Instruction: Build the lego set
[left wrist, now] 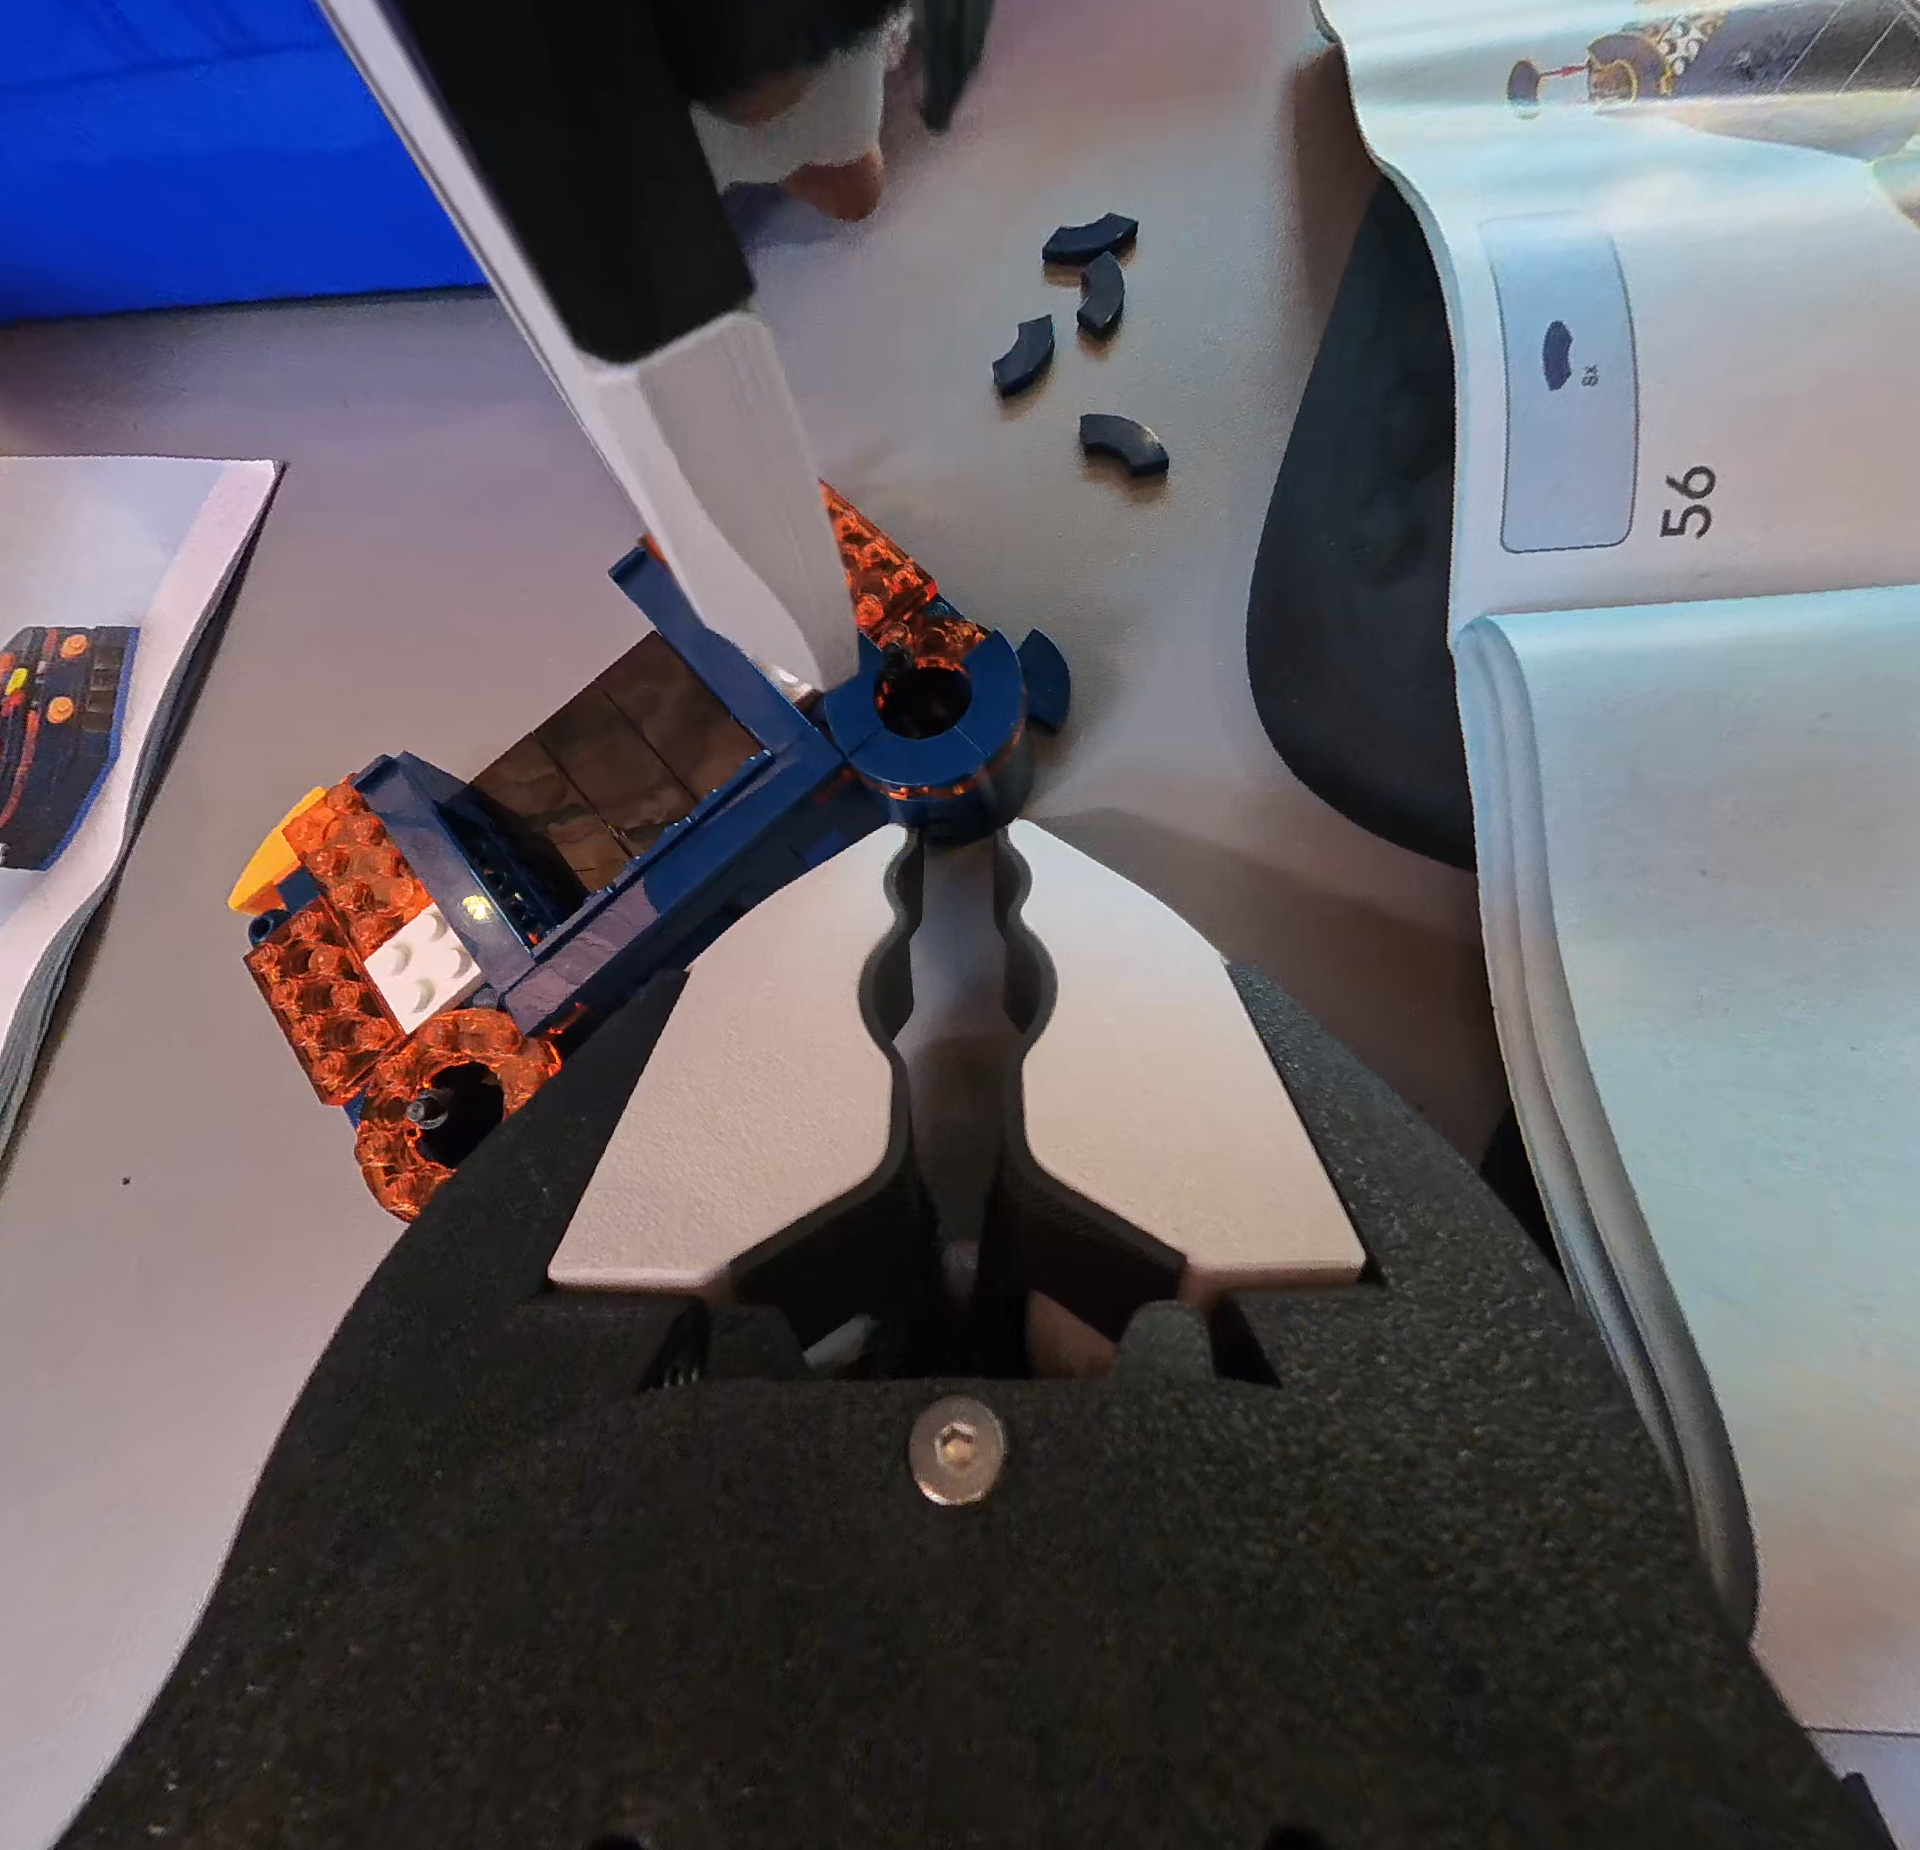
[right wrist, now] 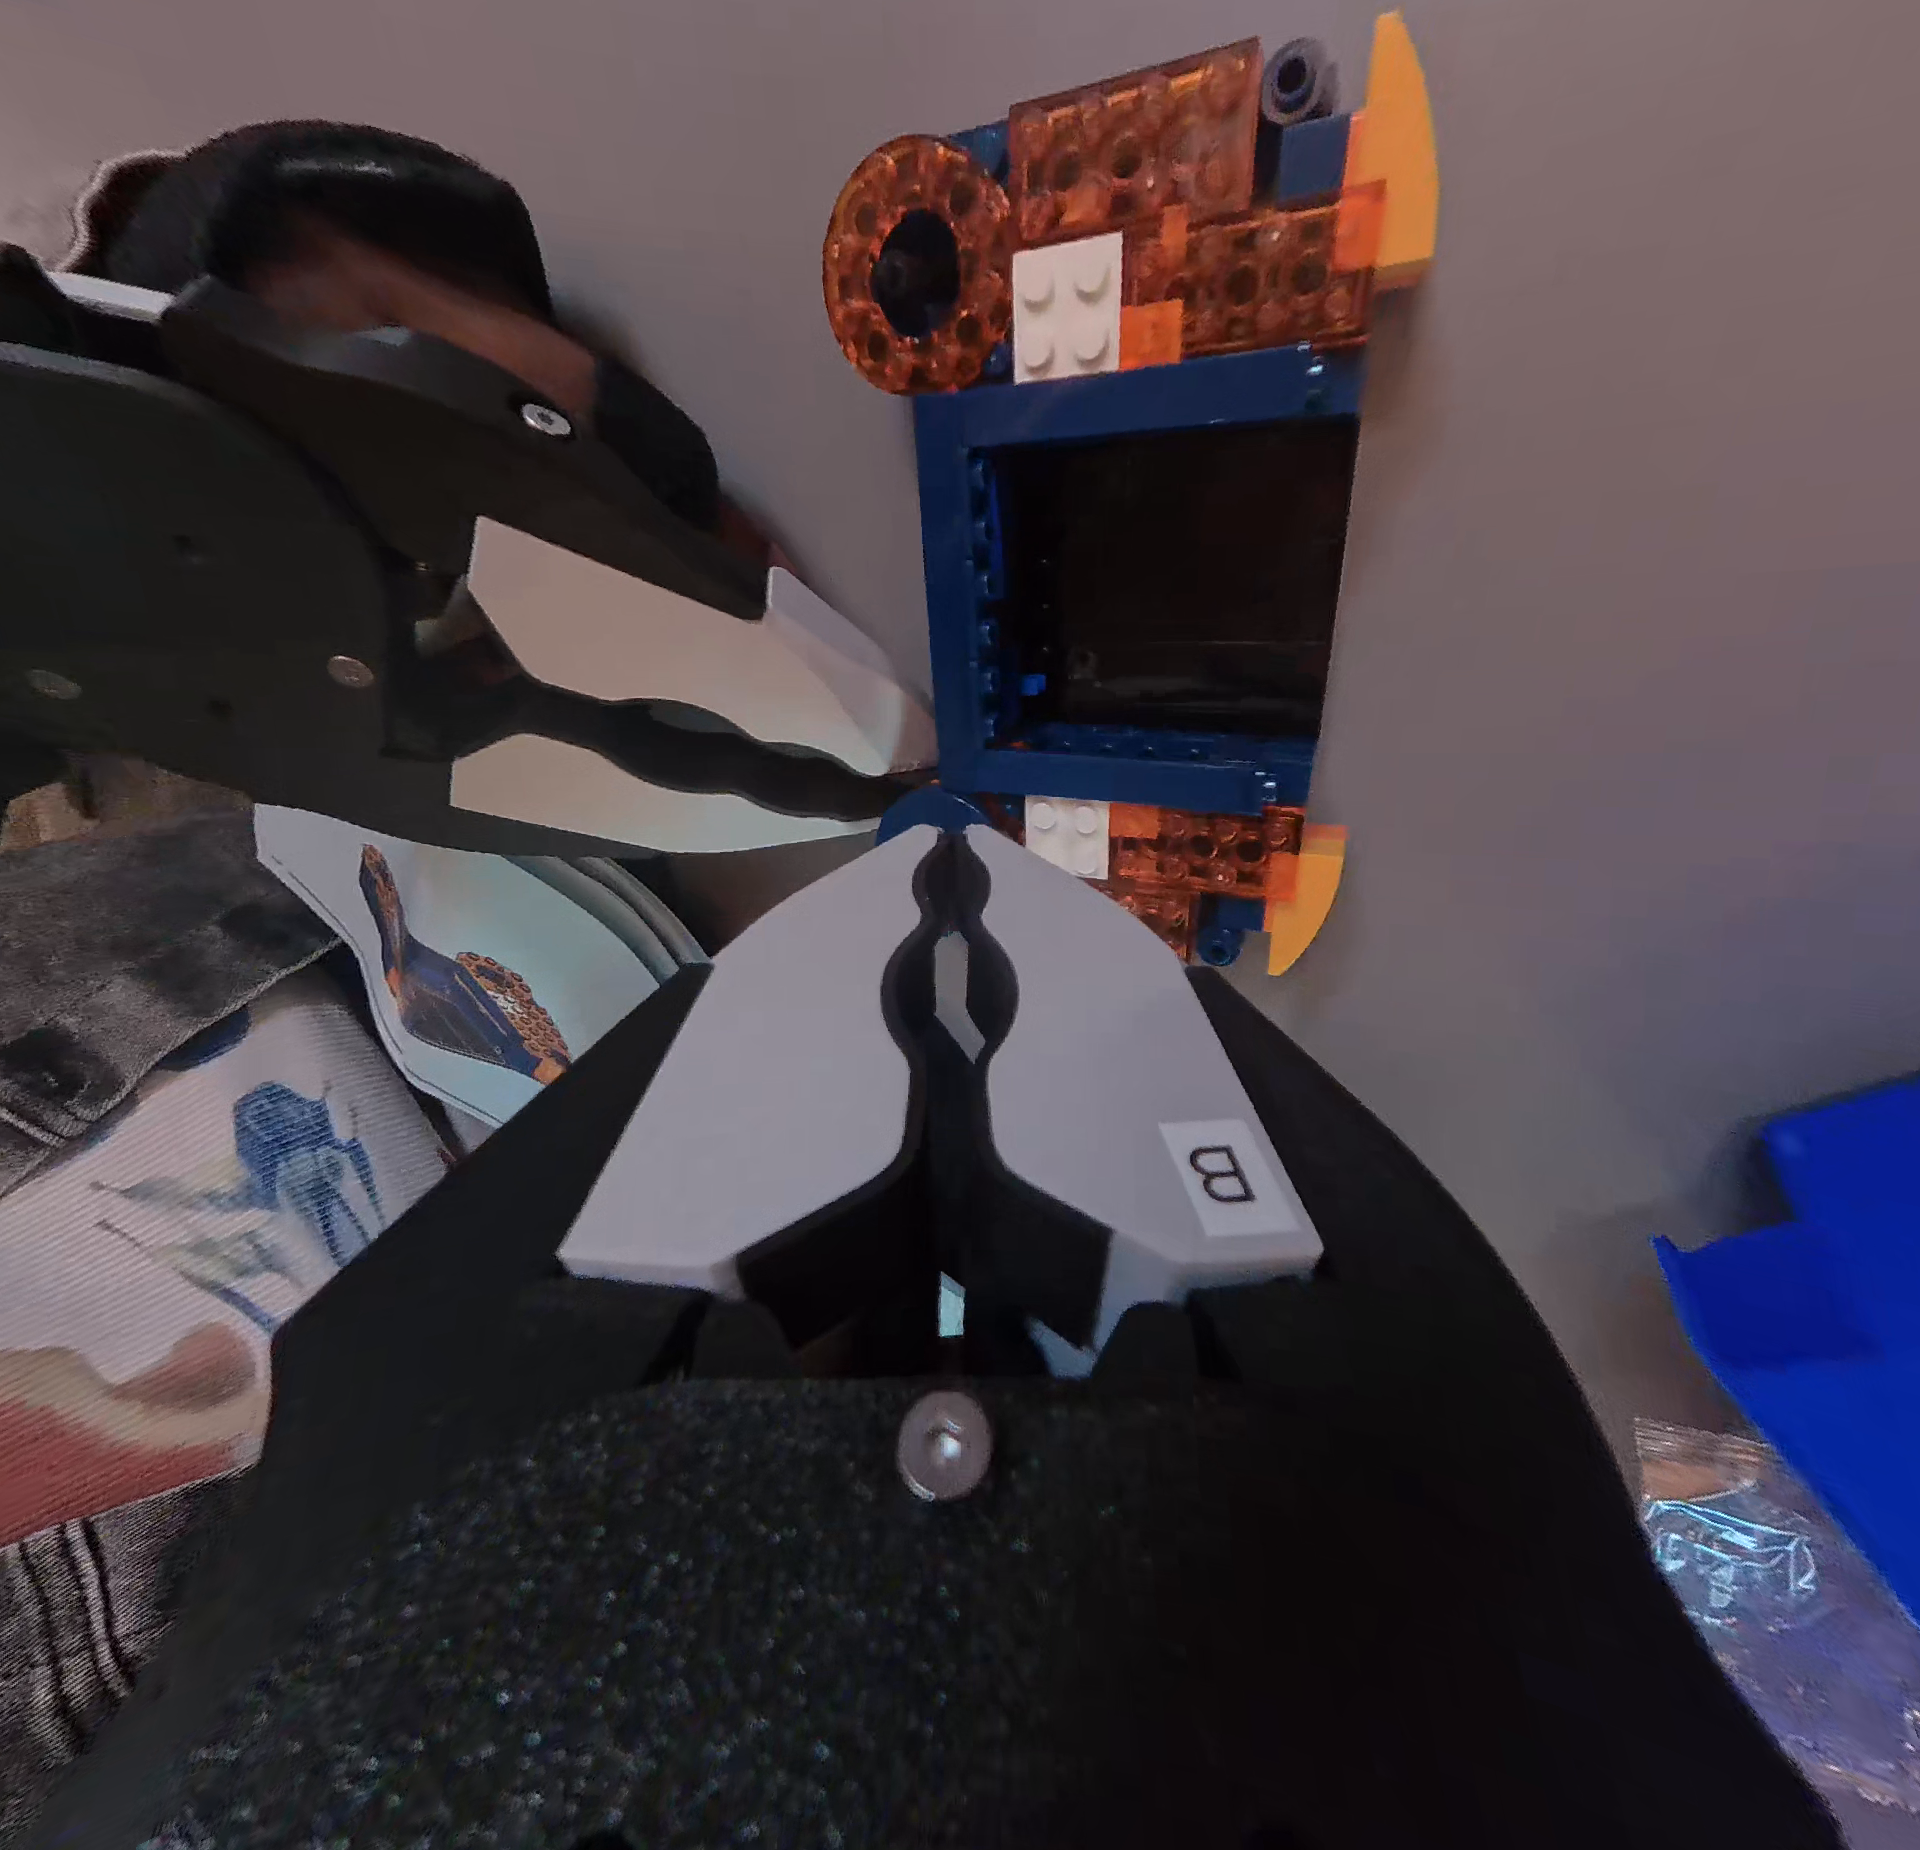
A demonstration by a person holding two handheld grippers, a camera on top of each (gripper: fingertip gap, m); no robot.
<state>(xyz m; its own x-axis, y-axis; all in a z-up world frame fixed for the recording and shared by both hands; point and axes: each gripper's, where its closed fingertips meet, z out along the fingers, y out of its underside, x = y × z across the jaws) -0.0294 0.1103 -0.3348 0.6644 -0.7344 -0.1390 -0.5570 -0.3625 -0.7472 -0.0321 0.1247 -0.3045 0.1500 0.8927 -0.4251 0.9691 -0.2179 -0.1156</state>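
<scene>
The lego model (left wrist: 582, 813) is a dark blue frame with black tiles, orange transparent plates and a white brick. It lies on the grey table (left wrist: 312, 398). My left gripper (left wrist: 956, 844) is shut on the round stack at the model's near corner, which is topped by a dark blue ring (left wrist: 925, 751) of curved tiles. My right gripper (right wrist: 951, 842) is shut, and in the left wrist view its white fingertip (left wrist: 821, 616) presses on that ring. One curved tile (left wrist: 1049, 678) leans beside the ring. Several loose dark blue curved tiles (left wrist: 1124, 442) lie beyond. The model also shows in the right wrist view (right wrist: 1143, 553).
An open instruction booklet (left wrist: 1683, 761) lies to the right, and a second booklet (left wrist: 104, 657) to the left. A blue bin (left wrist: 156, 117) stands at the far left and also shows in the right wrist view (right wrist: 1829, 1281), next to a clear plastic bag (right wrist: 1745, 1551). Only a small space, under 4 cm, lies between the two pairs of fingers.
</scene>
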